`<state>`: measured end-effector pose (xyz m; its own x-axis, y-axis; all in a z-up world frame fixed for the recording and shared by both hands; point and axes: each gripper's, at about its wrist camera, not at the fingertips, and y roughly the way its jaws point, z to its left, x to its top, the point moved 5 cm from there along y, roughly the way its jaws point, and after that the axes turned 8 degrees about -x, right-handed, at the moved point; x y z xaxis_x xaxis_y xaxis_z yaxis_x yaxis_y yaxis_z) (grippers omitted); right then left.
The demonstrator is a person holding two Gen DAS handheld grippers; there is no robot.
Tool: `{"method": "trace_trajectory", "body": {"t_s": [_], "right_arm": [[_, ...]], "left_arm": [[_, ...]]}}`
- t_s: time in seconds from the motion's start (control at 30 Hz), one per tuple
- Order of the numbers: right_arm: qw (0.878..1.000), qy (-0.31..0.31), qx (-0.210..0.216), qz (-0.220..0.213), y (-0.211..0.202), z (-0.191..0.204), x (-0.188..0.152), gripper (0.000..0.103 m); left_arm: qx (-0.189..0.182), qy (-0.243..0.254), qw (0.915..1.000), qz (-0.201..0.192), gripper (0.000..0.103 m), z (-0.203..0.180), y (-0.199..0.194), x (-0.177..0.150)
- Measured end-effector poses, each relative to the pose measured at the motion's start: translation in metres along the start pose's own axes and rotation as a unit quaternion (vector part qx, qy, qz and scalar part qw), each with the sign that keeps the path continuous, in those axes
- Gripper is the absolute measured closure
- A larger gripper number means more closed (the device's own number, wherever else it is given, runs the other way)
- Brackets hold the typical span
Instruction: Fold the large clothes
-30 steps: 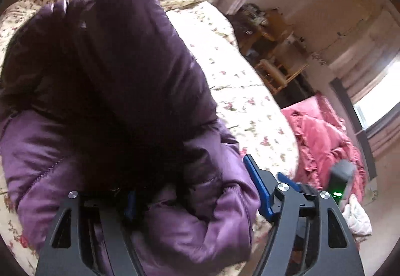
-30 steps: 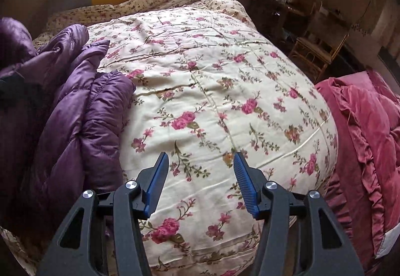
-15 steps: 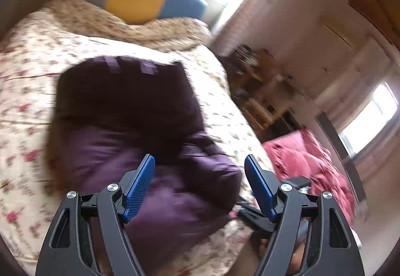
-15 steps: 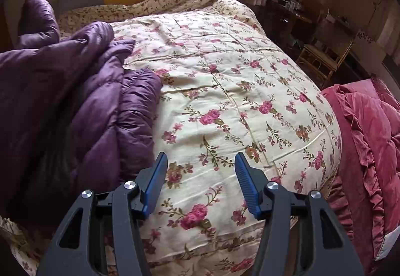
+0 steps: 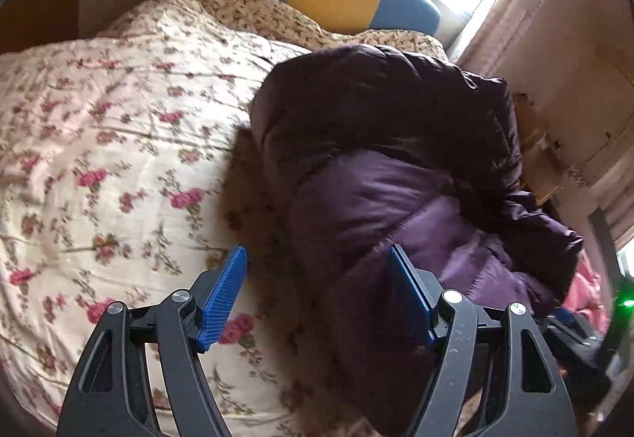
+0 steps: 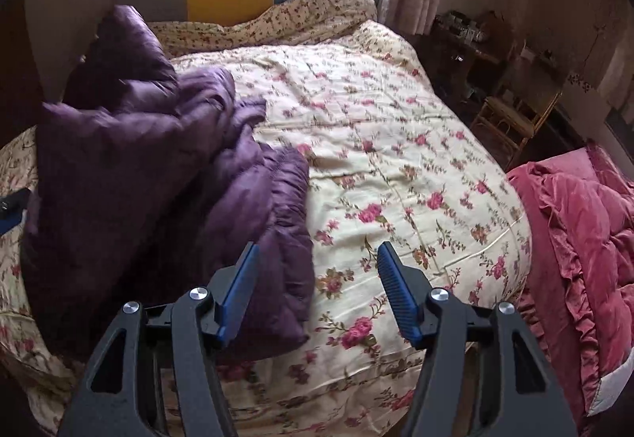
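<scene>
One purple jacket (image 6: pixel 158 175), one floral quilt (image 6: pixel 396 167), one red blanket (image 6: pixel 574 231), one wicker chair (image 6: pixel 511 120)

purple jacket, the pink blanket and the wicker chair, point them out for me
purple jacket (image 6: pixel 130 167): right wrist view, on the dark bunched middle of its padding.
pink blanket (image 6: pixel 582 223): right wrist view, on its quilted top beside the bed.
wicker chair (image 6: pixel 511 120): right wrist view, on its seat frame.

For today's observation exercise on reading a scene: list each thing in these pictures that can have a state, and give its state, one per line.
Purple puffer jacket: bunched in a loose heap on the bed, not neatly folded, held by neither gripper.
Left gripper: open, nothing between the pads.
Right gripper: jaws opening, nothing between them.
Floral quilt: spread over the bed, slightly wrinkled.
Pink blanket: rumpled beside the bed.
</scene>
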<state>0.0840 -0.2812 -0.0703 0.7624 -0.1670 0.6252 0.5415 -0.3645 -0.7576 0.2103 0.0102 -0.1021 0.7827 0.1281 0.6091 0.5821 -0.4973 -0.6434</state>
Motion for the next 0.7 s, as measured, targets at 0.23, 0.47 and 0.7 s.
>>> {"method": "trace_trajectory", "body": {"t_s": [0.23, 0.47, 0.7], "right_arm": [[1.000, -0.011, 0.000, -0.024, -0.037, 0.027, 0.020, 0.042], [0.999, -0.017, 0.007, -0.045, -0.070, 0.049, 0.037, 0.042], [0.998, -0.038, -0.027, -0.034, -0.068, 0.069, 0.035, 0.046]], "left_arm": [[0.012, 0.029, 0.9995, -0.004, 0.031, -0.015, 0.009, 0.009], [0.004, 0.045, 0.9990, 0.003, 0.032, -0.019, 0.018, 0.015], [-0.003, 0.058, 0.9982, 0.010, 0.036, -0.020, 0.024, 0.021]]}}
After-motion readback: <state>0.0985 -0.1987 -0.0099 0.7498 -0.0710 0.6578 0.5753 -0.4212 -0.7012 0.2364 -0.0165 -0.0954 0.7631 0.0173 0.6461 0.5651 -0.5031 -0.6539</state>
